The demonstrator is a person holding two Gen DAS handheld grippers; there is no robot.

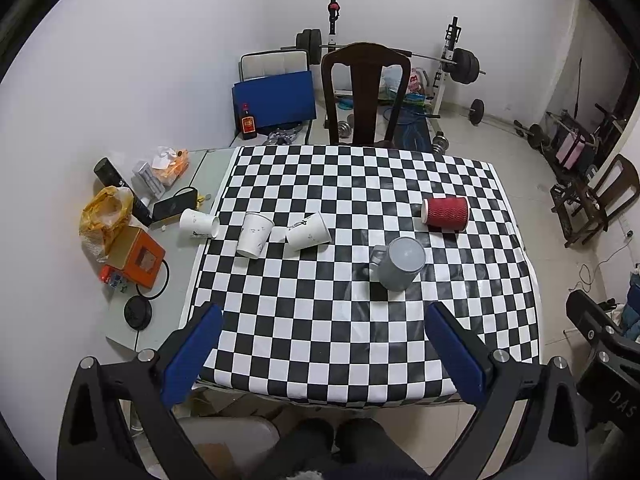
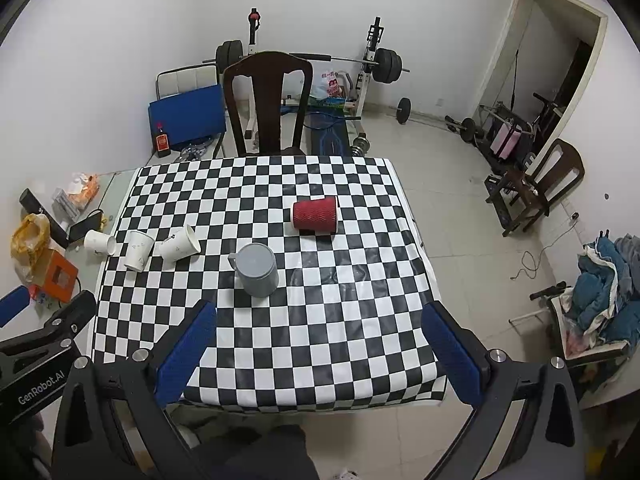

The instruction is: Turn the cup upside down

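A grey mug [image 1: 399, 263] stands upside down, base up, on the checkered tablecloth [image 1: 360, 340]; it also shows in the right wrist view [image 2: 258, 269]. A red ribbed paper cup [image 1: 445, 213] lies on its side behind it, also in the right wrist view [image 2: 315, 215]. Three white paper cups sit at the left: one [image 1: 199, 223] on its side, one [image 1: 254, 234] upside down, one [image 1: 308, 231] tipped over. My left gripper [image 1: 322, 314] is open and empty above the table's near edge. My right gripper [image 2: 318, 314] is open and empty, also near the front edge.
A dark wooden chair [image 1: 366, 92] stands at the table's far side. Clutter lies left of the cloth: an orange box [image 1: 138, 258], a yellow bag [image 1: 106, 212], a black disc [image 1: 138, 312]. Weights and a barbell rack [image 1: 452, 64] stand behind. A second chair [image 2: 548, 184] is at the right.
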